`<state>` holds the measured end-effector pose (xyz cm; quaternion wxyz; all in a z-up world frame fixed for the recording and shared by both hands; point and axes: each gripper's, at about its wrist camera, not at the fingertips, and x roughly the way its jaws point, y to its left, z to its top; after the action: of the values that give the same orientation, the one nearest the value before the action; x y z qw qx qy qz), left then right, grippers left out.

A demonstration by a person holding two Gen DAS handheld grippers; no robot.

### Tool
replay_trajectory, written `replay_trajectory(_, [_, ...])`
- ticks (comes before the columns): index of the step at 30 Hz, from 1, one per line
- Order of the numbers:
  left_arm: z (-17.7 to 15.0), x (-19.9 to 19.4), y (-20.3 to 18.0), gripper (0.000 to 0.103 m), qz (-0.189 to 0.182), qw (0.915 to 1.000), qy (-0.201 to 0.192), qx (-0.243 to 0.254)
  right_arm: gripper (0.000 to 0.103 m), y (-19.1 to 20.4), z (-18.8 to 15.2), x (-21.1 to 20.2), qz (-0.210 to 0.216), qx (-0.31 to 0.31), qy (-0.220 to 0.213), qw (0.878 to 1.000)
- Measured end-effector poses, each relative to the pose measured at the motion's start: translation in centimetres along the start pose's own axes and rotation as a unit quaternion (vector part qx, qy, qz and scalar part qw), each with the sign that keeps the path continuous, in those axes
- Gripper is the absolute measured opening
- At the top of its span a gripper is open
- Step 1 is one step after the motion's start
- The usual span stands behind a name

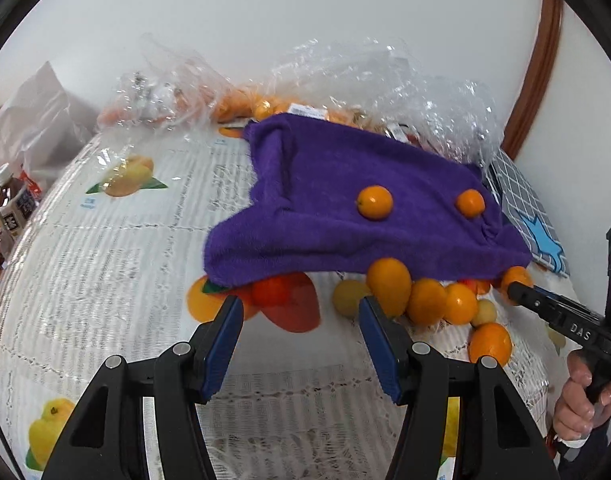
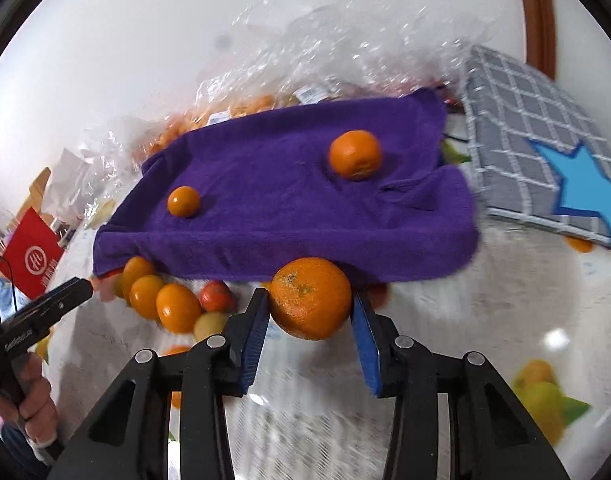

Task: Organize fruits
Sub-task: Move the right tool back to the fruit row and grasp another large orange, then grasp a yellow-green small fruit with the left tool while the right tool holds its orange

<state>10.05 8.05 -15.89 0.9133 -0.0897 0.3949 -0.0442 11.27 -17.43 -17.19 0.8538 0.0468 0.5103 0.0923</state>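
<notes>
Fruits (image 1: 425, 300) partly hidden under purple towel (image 1: 345, 216); right claw (image 2: 311, 312) grips mandarin (image 2: 311, 304), left claw (image 1: 301, 316) gapes empty.

White lace tablecloth (image 1: 117, 240) printed with fruit pictures. At its far edge, against the wall, crumpled clear plastic bags (image 1: 385, 76). Off its left edge, a capped dark-drink bottle (image 1: 11, 204) and a red carton (image 2: 31, 256). On its far right corner, a grey checked cloth bearing a blue star (image 2: 545, 152).
</notes>
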Motion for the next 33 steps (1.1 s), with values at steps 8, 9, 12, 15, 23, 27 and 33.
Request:
replay_trajectory(8, [0.1, 2.4, -2.7, 0.052, 0.038, 0.9977, 0.032, 0.047, 0.041, -1.1, -0.9, 0.0, 0.007, 0.004, 0.010, 1.000])
replay_trajectory(9, [0.2, 2.5, -2.7, 0.047, 0.031, 0.9978, 0.034, 0.048, 0.041, -1.2, -0.9, 0.0, 0.007, 0.005, 0.010, 1.000])
replay_trajectory(12, [0.6, 2.6, -2.9, 0.033, 0.013, 0.9987, 0.030, 0.040, 0.041, -1.1, -1.0, 0.0, 0.006, 0.005, 0.011, 1.000])
replay_trajectory(15, [0.8, 3.2, -3.1, 0.025, 0.009, 0.9984, 0.036, 0.043, 0.042, -0.9, -1.1, 0.1, -0.001, 0.001, 0.010, 1.000])
replay_trajectory(23, [0.7, 3.2, -2.9, 0.025, 0.003, 0.9985, 0.037, 0.040, 0.046, 0.4, -1.2, 0.6, -0.031, -0.035, 0.021, 0.999])
replay_trajectory(27, [0.9, 3.4, -2.6, 0.025, -0.004, 0.9988, 0.038, 0.032, 0.050, 0.7, -1.1, 0.8, -0.033, -0.041, 0.024, 0.998])
replay_trajectory(33, [1.2, 3.7, -2.2, 0.025, -0.009, 0.9993, 0.035, 0.007, 0.050, 1.0, -1.1, 1.1, -0.047, -0.050, 0.024, 0.997])
